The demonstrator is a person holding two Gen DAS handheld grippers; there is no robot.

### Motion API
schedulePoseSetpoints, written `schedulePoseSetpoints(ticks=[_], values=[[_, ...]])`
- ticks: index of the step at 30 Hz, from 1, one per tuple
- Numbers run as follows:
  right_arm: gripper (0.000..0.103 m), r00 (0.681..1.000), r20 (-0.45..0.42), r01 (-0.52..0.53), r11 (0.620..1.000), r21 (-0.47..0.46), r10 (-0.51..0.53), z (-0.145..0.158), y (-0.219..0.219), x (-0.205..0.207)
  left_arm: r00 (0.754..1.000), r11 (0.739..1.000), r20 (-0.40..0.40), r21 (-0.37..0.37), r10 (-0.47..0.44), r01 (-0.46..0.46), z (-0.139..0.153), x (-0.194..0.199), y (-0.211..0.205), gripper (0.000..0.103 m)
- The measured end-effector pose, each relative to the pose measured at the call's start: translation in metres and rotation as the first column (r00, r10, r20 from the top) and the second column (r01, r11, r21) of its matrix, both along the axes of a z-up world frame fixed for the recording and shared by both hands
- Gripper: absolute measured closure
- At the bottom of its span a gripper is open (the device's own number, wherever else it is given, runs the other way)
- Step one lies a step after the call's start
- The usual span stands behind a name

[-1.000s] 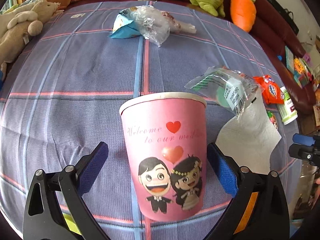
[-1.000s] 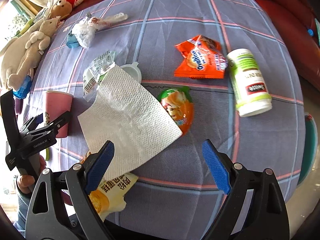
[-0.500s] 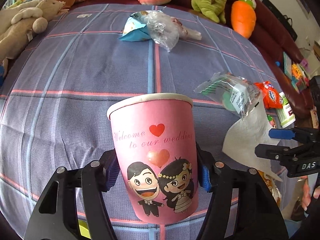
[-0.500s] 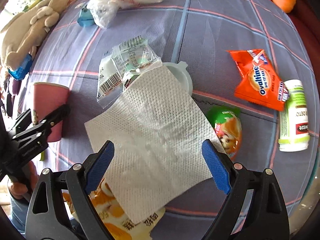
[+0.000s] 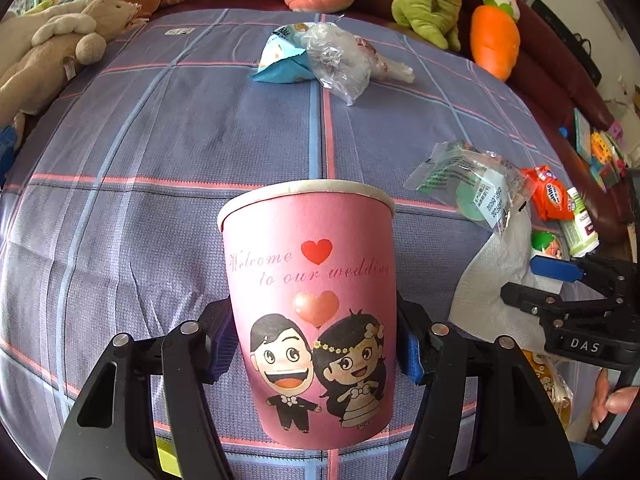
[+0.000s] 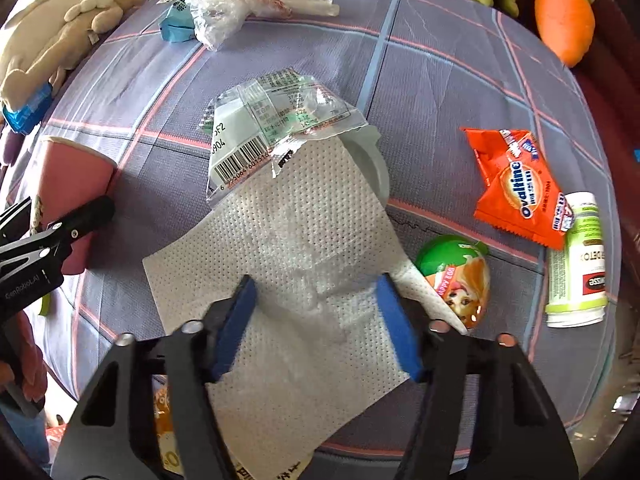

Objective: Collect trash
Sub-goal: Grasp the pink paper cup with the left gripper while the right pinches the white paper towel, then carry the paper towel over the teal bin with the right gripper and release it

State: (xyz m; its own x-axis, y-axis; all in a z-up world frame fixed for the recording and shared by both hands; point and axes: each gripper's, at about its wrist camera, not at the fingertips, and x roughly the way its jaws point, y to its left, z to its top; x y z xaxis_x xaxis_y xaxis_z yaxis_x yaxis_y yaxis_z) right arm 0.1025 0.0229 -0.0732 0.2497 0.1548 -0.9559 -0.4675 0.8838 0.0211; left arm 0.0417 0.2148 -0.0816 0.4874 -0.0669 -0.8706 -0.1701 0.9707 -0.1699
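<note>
A pink paper cup (image 5: 308, 280) with a cartoon wedding couple stands upright on the purple checked cloth (image 5: 160, 160). My left gripper (image 5: 314, 320) is shut on it, both blue pads tight against its lower sides. The same cup (image 6: 72, 184) shows at the left edge of the right wrist view. A white paper towel (image 6: 304, 220) lies flat on the cloth. My right gripper (image 6: 316, 284) points down onto the towel. Its jaws are closing, and the pads press the towel into a crumpled ridge between them.
A clear barcode wrapper (image 6: 264, 132) and a plastic lid (image 6: 376, 160) sit at the towel's far end. To the right lie a green egg packet (image 6: 456, 276), an orange sachet (image 6: 516, 184) and a white bottle (image 6: 580, 264). A yellow snack bag (image 6: 164, 420) lies underneath. Plush toys (image 6: 68, 28) line the edges.
My left jaws closed onto the cup and have stayed there. The right gripper moved over the towel and dropped onto it, and its jaws narrowed, bunching the paper.
</note>
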Motion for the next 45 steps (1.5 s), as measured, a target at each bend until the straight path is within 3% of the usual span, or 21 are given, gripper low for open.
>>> schedulePoseSetpoints(ticks=[3, 6, 11, 17, 27, 36, 45], values=[[0.083, 1.000, -0.001, -0.010, 1.000, 0.014, 0.010, 0.002, -0.007, -0.001, 1.000, 1.000, 0.000, 0.007, -0.002, 0.002, 0.000, -0.001, -0.004, 0.041], [0.097, 1.000, 0.001, -0.018, 0.999, 0.027, 0.018, 0.003, -0.007, -0.005, 1.000, 1.000, 0.009, 0.013, -0.004, 0.004, 0.002, -0.003, -0.009, 0.043], [0.098, 0.999, -0.035, 0.011, 0.992, 0.126, -0.007, 0.016, -0.022, -0.011, 0.999, 1.000, 0.037, 0.015, -0.005, 0.005, 0.015, -0.011, -0.012, 0.044], [0.098, 0.996, 0.019, 0.078, 0.970, 0.231, -0.085, 0.058, -0.062, -0.014, 0.997, 1.000, 0.076, -0.005, -0.009, 0.009, 0.039, -0.016, -0.014, 0.044], [0.098, 0.971, 0.083, 0.191, 0.939, 0.286, -0.223, 0.094, -0.126, -0.010, 0.976, 0.985, 0.134, -0.018, -0.169, 0.173, 0.077, -0.003, -0.084, 0.044], [0.098, 0.931, 0.109, 0.297, 0.894, 0.335, -0.350, 0.110, -0.213, -0.017, 0.928, 0.938, 0.150, -0.001, -0.342, 0.346, 0.097, 0.013, -0.184, 0.043], [0.098, 0.848, 0.104, 0.447, 0.807, 0.385, -0.519, 0.108, -0.333, -0.037, 0.857, 0.863, 0.133, -0.022, -0.499, 0.505, 0.100, 0.023, -0.299, 0.043]])
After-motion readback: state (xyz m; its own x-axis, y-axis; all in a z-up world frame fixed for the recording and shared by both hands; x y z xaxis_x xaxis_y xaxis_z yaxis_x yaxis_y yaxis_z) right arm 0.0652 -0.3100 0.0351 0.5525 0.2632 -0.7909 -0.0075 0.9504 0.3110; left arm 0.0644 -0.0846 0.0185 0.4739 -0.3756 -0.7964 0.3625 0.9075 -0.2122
